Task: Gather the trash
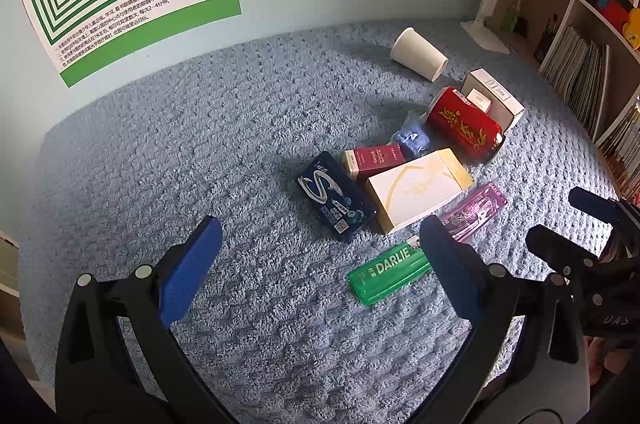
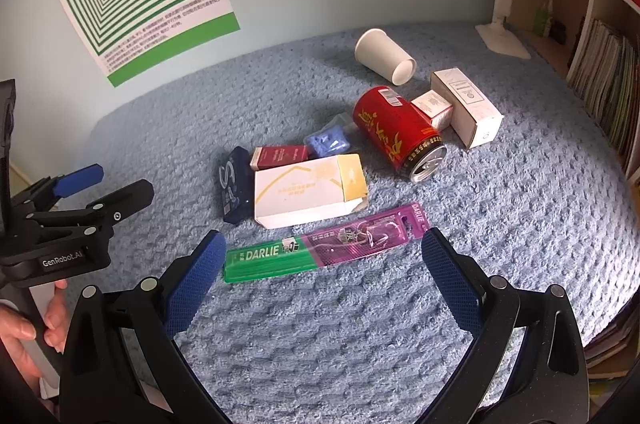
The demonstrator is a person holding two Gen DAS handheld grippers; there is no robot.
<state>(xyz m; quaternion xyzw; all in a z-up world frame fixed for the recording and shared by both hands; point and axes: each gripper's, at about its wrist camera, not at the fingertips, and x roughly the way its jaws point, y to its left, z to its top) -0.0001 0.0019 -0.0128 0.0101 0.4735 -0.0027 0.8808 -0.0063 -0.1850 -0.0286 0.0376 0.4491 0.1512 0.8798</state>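
Trash sits in a loose cluster at centre to right of both frames, on the blue knitted blanket; no bin or bag shows in either view, so where it gets collected to I cannot tell. Nearest item is the Darlie toothbrush pack, flat, green end left, purple end right, lying just above the right gripper in the right wrist view. That gripper is spread wide, both blue pads flanking the pack's ends without touching; judged lined up for a first grab, though the pack lies lengthwise across the gap, so turning the wrist looks needed.

Just behind the pack: white and yellow carton on its side, touching the dark blue gum pack and the small maroon box. Further up, a crumpled blue scrap, red can tipped over with its top facing lower right, two white boxes, and a paper cup on its side.

Left gripper is also spread, empty, hovering over bare blanket at lower centre of its view; likely waiting. A hand holds its handle at lower left.
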